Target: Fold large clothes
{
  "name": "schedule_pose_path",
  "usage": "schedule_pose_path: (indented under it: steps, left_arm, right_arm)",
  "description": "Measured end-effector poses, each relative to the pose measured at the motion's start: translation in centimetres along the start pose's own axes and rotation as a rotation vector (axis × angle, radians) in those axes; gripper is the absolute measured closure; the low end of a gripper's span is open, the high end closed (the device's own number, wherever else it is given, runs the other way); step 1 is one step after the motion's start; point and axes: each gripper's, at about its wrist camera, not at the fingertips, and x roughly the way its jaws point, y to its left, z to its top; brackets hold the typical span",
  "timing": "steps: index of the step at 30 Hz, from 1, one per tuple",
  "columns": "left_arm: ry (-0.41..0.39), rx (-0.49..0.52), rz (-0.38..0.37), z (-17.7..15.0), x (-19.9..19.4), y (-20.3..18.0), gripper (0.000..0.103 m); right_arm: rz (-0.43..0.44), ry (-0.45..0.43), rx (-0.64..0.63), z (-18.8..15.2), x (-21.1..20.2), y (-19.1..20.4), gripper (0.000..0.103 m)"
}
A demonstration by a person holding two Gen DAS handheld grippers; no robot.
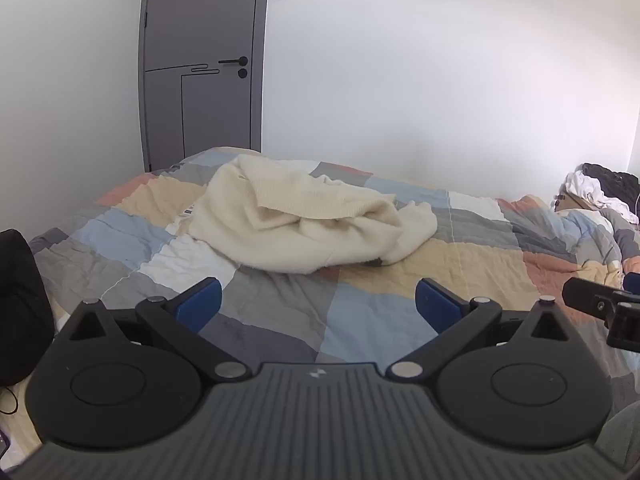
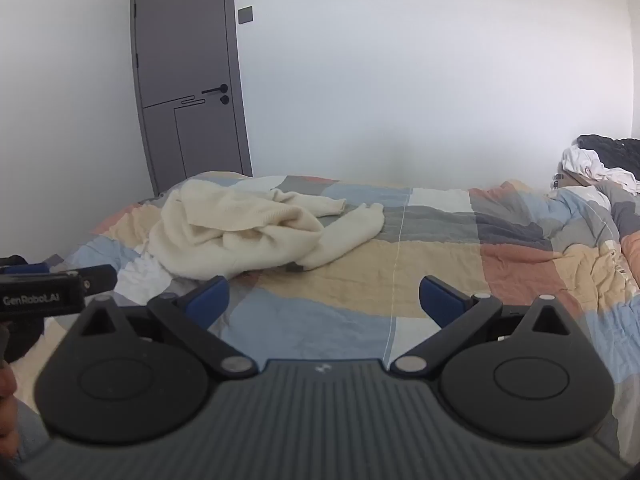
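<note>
While unfolded, cream sweater (image 1: 304, 220) on quilt (image 1: 460, 256), tongs (image 1: 318, 304) apart.

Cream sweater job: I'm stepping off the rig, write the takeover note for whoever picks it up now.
Left gripper: open, empty, short of the garment.
Right gripper: open, empty, also short of it.
Cream sweater: crumpled in a heap on the patchwork bedspread, towards the door side, one sleeve trailing out to the right.
Another pile of clothes sits at the far right end of the bed.
Done: nothing folded yet.
Left: grab the sweater, spread it flat, fold sleeves and body.
</note>
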Motion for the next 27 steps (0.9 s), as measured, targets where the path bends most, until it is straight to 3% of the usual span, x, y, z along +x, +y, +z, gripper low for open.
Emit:
schedule_pose_path:
  steps: [11,14,27]
  left_arm:
    - [-0.003,0.001,-0.036,-0.8,1.4,0.5,0.0]
    - [-0.006,0.014,-0.04,-0.7,1.3,0.5,0.0]
    - [-0.011,0.029,-0.048,-0.4,1.8,0.0,0.0]
  right_arm:
    - [0.015,-0.041,-0.022,-0.1,-4.1,-1.2,0.0]
    - [-0.031,0.022,0.004,0.5,0.1,-1.6,0.0]
    - [-0.032,0.023,0.001,-0.1,1.1,-1.7,0.0]
